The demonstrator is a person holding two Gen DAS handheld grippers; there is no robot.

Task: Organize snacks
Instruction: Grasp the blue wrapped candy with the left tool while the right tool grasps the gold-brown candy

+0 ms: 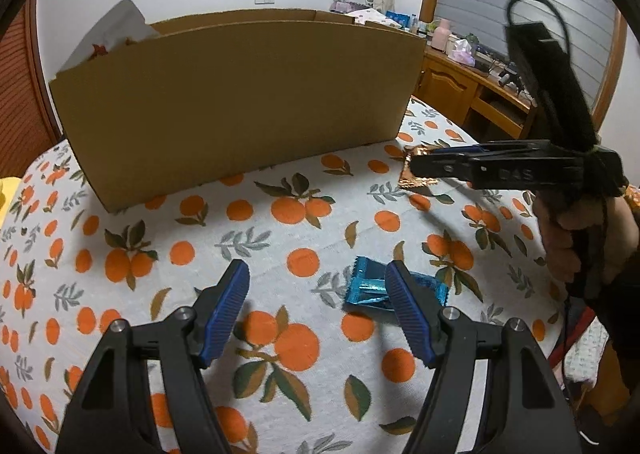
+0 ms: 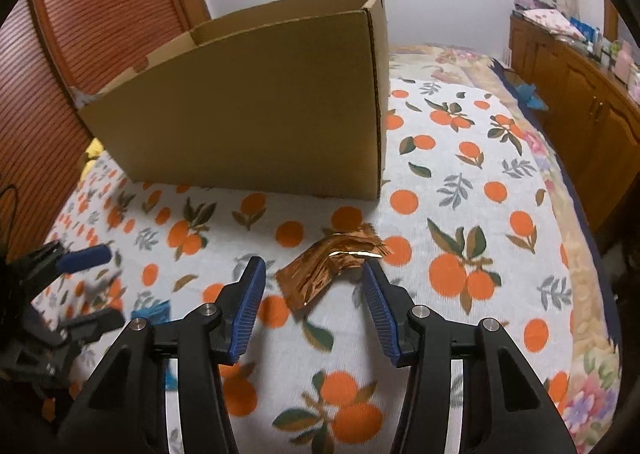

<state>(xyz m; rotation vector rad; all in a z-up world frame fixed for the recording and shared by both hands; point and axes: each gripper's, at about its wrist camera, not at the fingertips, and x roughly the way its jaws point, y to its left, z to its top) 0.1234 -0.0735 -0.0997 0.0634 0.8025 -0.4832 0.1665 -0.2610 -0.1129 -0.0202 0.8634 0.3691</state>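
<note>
Left gripper [image 1: 316, 286] with fingers [image 1: 224, 310] held wide apart and empty, low over the bed cover [image 1: 280, 250]. Blue snack packet [image 1: 366, 288] lying flat on the cover, partly behind the right-hand finger, not between the 2 pads; no contact to be made out.

Right gripper [image 2: 314, 286] with fingers [image 2: 248, 302] at a medium gap, also holding nothing. Copper snack packet [image 2: 332, 266] crumpled on the cover just ahead of the tips, its near end reaching toward the gap between them, pads not pressing on it. Seen from the left wrist view, the same gripper reaching across from the right, tips over that copper packet, close to the box corner.

Cardboard box [image 1: 240, 106] open at the top, standing on the bed behind both packets, well apart from the blue one. Something white and red showing above its far left edge; whether snacks already inside, cannot tell.

Judged from this: 2 packets not yet picked up, neither one in the box. Task probably at the grasp step for both hands, with lifting and dropping into the box left to do.
</note>
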